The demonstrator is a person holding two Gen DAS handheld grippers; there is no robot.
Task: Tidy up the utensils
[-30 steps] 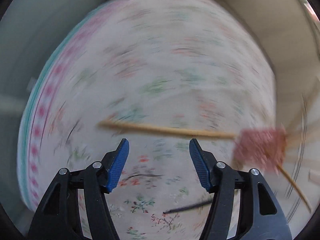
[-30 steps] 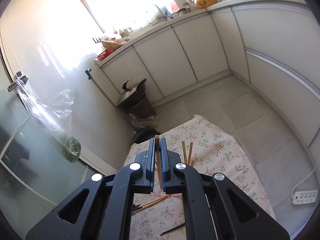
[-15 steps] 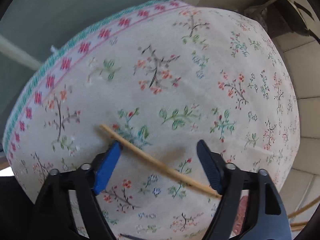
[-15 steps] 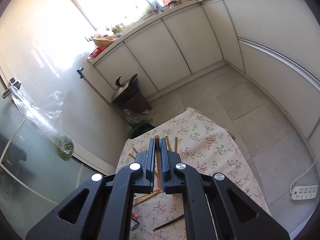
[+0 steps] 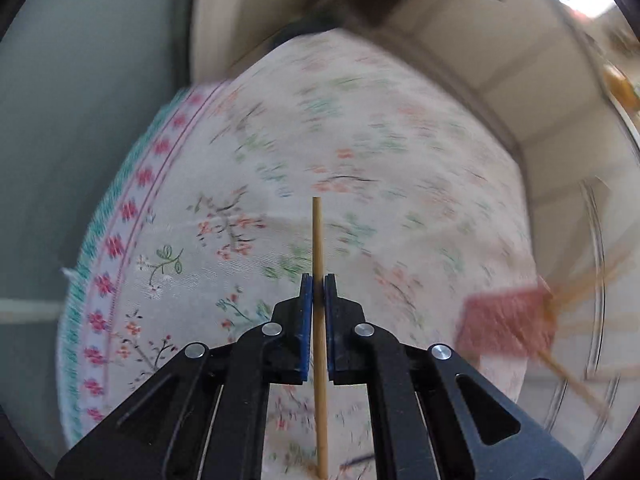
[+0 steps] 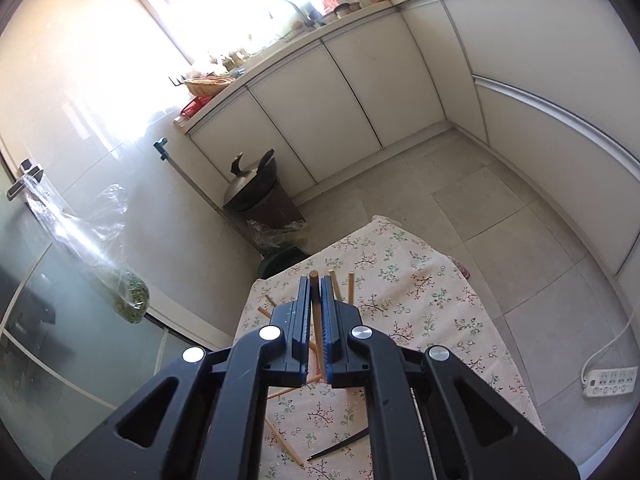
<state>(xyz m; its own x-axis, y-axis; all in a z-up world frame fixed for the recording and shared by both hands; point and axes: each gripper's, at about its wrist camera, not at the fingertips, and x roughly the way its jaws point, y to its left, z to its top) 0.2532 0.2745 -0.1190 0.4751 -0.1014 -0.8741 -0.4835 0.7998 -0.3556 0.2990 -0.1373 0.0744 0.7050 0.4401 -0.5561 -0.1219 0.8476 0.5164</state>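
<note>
A thin pale wooden chopstick (image 5: 319, 264) stands lengthwise between the blue pads of the left hand-held gripper (image 5: 318, 280), which is clamped on it above the desk's floral tablecloth (image 5: 224, 216). The right hand-held gripper (image 6: 315, 280) is closed on a second brown-tipped wooden chopstick (image 6: 315, 280). More loose wooden chopsticks (image 6: 285, 443) and one dark chopstick (image 6: 340, 446) lie scattered on the cloth below.
</note>
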